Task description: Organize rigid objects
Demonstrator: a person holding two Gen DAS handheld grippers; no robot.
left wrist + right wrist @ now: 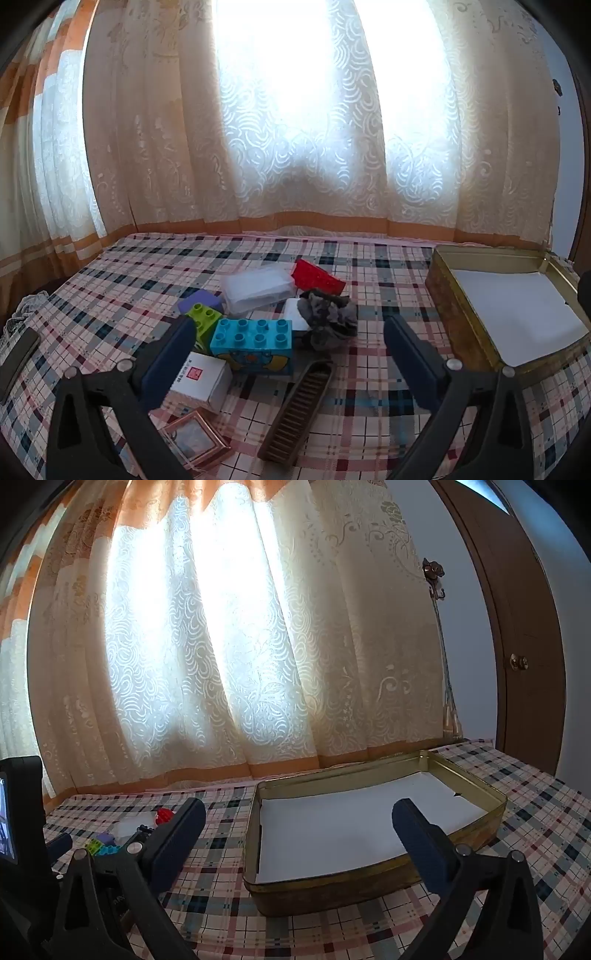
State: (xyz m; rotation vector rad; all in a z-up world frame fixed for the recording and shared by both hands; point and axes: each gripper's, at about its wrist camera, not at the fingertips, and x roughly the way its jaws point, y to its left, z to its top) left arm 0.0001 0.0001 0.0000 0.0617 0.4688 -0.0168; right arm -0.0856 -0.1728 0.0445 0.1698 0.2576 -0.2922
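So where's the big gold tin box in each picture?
Left wrist view: the gold tin box sits at the right edge, right of the toy pile, partly cut off.
Right wrist view: the same tin fills the lower middle, ahead of the open right gripper, with white paper lining its bottom.
Shared landmark: the red block, left of the tin in both.
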